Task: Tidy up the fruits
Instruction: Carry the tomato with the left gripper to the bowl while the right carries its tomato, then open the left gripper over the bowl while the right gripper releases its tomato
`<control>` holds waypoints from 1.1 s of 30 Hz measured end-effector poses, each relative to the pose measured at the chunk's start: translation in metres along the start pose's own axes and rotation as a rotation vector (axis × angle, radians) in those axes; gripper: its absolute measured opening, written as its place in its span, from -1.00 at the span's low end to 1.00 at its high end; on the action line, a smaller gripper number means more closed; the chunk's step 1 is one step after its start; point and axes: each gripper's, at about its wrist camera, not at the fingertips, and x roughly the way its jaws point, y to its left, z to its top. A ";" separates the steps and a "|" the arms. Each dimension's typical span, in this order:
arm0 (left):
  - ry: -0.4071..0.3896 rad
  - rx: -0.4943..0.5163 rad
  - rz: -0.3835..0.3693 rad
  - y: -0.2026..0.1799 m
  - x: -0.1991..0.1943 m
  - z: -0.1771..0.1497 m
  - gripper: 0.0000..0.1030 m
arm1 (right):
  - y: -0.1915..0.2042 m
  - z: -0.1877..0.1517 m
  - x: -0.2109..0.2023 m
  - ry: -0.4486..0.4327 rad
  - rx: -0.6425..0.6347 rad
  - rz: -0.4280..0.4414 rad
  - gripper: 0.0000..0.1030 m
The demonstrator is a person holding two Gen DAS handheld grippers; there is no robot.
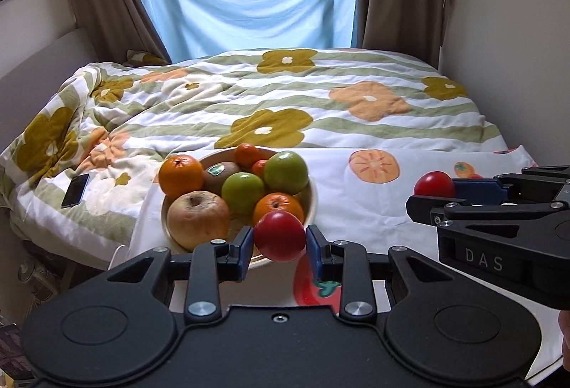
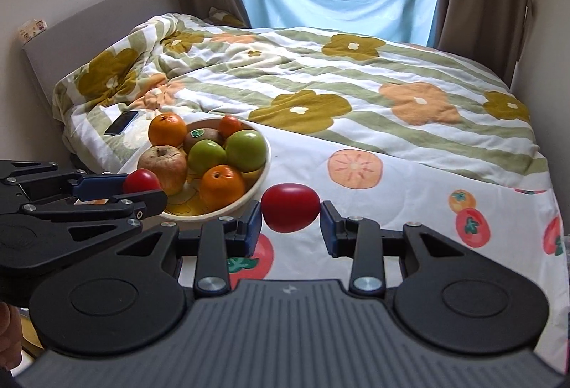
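A cream bowl (image 1: 312,206) (image 2: 262,171) on the bed holds oranges (image 1: 180,175), green apples (image 1: 286,172), a kiwi (image 1: 220,174) and a yellowish apple (image 1: 198,219). My left gripper (image 1: 279,242) is shut on a small red tomato (image 1: 280,235), held just in front of the bowl's near rim. In the right wrist view that gripper (image 2: 142,187) comes in from the left with its tomato (image 2: 141,181) beside the bowl. My right gripper (image 2: 290,214) is shut on a second red tomato (image 2: 291,207), to the right of the bowl; the left wrist view shows this tomato (image 1: 434,183) too.
The bowl rests on a white cloth printed with persimmons (image 2: 356,171), spread over a flowered quilt (image 1: 285,96). A dark phone (image 1: 75,190) lies on the quilt left of the bowl. Curtains and a blue sheet (image 1: 249,3) hang behind the bed. A wall closes the right side.
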 end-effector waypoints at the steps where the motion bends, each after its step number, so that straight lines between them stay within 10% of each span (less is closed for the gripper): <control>1: 0.004 0.006 0.005 0.006 0.005 0.001 -0.32 | 0.007 0.002 0.006 0.007 0.001 0.004 -0.02; 16: 0.102 0.128 -0.054 0.035 0.088 -0.006 -0.30 | 0.048 0.026 0.085 0.088 -0.010 -0.020 -0.02; 22: 0.056 0.121 -0.063 0.038 0.080 -0.009 0.63 | 0.044 0.026 0.093 0.098 -0.002 -0.026 -0.02; 33: 0.057 0.072 -0.005 0.063 0.065 -0.015 0.70 | 0.067 0.031 0.103 0.108 -0.090 0.078 -0.02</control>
